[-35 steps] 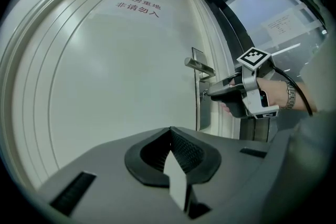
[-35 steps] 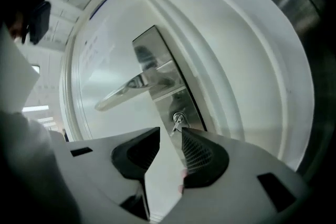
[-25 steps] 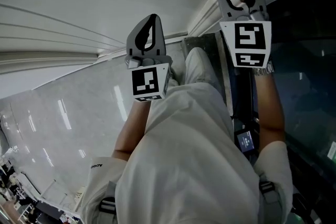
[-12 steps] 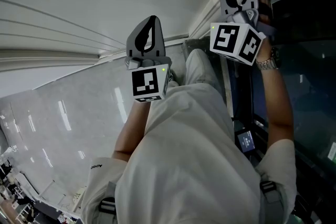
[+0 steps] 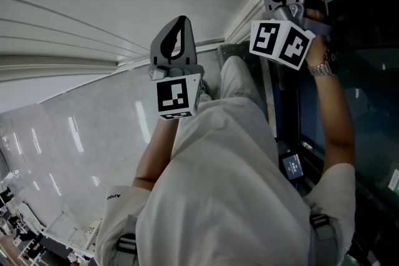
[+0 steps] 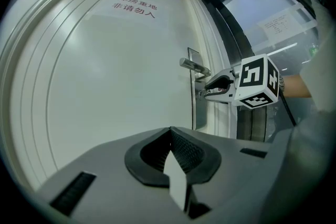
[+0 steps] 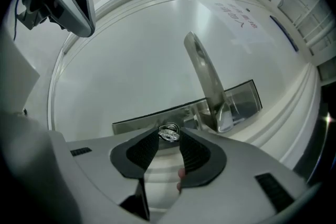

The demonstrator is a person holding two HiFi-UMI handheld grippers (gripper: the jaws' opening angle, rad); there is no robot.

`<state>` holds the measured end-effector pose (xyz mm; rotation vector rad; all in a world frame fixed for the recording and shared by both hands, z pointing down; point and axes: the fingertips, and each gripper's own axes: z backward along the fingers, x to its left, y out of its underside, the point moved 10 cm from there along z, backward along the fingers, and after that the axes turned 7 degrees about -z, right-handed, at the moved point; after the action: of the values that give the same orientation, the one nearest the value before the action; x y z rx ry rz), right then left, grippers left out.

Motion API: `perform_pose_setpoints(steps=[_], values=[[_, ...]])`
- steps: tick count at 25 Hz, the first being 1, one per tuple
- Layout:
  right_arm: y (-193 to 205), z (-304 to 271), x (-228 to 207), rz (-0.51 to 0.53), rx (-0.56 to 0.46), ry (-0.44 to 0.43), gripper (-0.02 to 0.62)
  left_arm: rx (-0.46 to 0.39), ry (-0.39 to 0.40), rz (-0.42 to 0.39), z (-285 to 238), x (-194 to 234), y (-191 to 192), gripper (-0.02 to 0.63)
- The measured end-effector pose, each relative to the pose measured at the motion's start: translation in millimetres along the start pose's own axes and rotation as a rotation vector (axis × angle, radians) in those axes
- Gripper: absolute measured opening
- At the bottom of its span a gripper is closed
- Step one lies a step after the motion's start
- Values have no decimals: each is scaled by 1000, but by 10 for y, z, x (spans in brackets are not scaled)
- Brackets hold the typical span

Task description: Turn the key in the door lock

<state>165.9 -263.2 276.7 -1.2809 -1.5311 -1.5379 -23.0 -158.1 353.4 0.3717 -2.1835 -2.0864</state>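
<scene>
At the door's edge, my right hand-held gripper (image 7: 169,137) is closed on the key (image 7: 169,134), whose bright head sits pinched between the two tips. The key stands in the lock plate (image 7: 242,96) straight ahead of the jaws, its shaft running into the door (image 7: 131,55) along the line I point. Any turn is therefore a roll of my wrist, I judge. The lever handle (image 7: 206,73) juts out just beside the key, close to one jaw, and may crowd a further roll. My left hand-held gripper (image 6: 170,131) hangs well apart from the lock, jaws together and empty. Dark glass (image 5: 361,71) flanks the frame.
</scene>
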Motion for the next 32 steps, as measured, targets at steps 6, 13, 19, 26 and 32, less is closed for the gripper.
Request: perform_pose_setpoints(steps=[6, 13, 19, 26, 32], values=[[-15, -48, 1, -57, 5, 15, 126, 1, -5, 2, 1, 52, -3, 6], [0, -66, 8, -72, 1, 38, 126, 3, -5, 1, -24, 52, -10, 6], [-8, -98, 10, -121, 6, 47, 121, -5, 1, 6, -59, 45, -28, 6], [-23, -93, -22, -181, 17, 41, 113, 13, -4, 6, -39, 72, 8, 6], [8, -99, -11, -191, 28, 77, 14, 7, -8, 6, -33, 69, -21, 6]])
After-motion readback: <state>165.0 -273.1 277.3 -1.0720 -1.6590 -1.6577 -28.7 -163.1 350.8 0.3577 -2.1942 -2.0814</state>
